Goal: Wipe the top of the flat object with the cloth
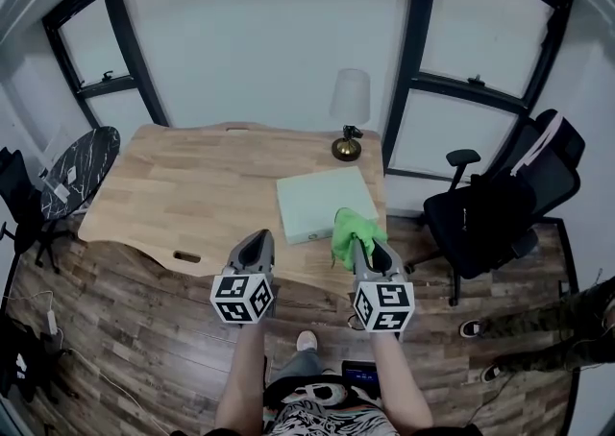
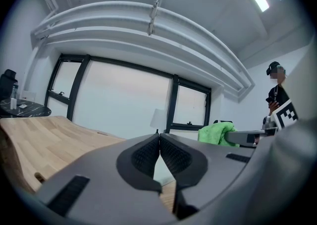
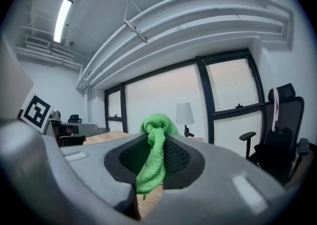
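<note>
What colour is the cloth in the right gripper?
Bright green cloth, clearest in the right gripper view.

The green cloth [image 1: 354, 232] was bunched and pinched in the right tongs [image 3: 158, 140], crumpled top above them, a tail hanging below. It hung by the near right corner of the pale, square flat panel [image 1: 322, 199], which lay flat near the right end of the wooden table [image 1: 192, 194].

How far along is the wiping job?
Done: the green cloth is picked up, pinched in the right tool. In hand: it hangs at the near edge of the pale flat board on the table; the left tool is shut and empty. Left: wiping the board's top.
</note>
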{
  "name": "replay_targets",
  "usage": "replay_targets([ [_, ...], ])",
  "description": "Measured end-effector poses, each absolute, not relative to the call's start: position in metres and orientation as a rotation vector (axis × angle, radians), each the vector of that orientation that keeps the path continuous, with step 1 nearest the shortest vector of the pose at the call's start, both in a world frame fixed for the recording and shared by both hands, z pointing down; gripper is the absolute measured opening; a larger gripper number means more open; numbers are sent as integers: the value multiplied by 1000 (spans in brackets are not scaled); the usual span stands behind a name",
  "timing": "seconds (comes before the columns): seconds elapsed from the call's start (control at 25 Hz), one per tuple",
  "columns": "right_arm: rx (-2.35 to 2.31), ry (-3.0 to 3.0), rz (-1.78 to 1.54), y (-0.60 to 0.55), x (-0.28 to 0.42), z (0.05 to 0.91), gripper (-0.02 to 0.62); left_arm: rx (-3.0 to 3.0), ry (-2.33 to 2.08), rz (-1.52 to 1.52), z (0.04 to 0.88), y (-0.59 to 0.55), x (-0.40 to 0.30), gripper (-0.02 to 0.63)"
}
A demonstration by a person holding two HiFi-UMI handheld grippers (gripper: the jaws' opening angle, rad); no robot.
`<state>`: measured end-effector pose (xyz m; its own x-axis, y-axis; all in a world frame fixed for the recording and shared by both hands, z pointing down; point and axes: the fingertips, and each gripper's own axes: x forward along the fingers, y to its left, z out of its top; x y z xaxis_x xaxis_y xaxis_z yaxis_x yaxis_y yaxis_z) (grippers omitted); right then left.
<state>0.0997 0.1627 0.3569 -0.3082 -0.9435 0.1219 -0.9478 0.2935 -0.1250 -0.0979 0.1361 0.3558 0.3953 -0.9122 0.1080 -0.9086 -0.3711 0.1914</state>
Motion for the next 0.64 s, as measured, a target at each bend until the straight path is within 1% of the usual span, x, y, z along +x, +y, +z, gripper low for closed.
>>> replay_targets([
  [0.64, 1722, -2561, 285, 171, 79, 361, 74, 2428, -1632, 1, 356, 151, -107, 8],
])
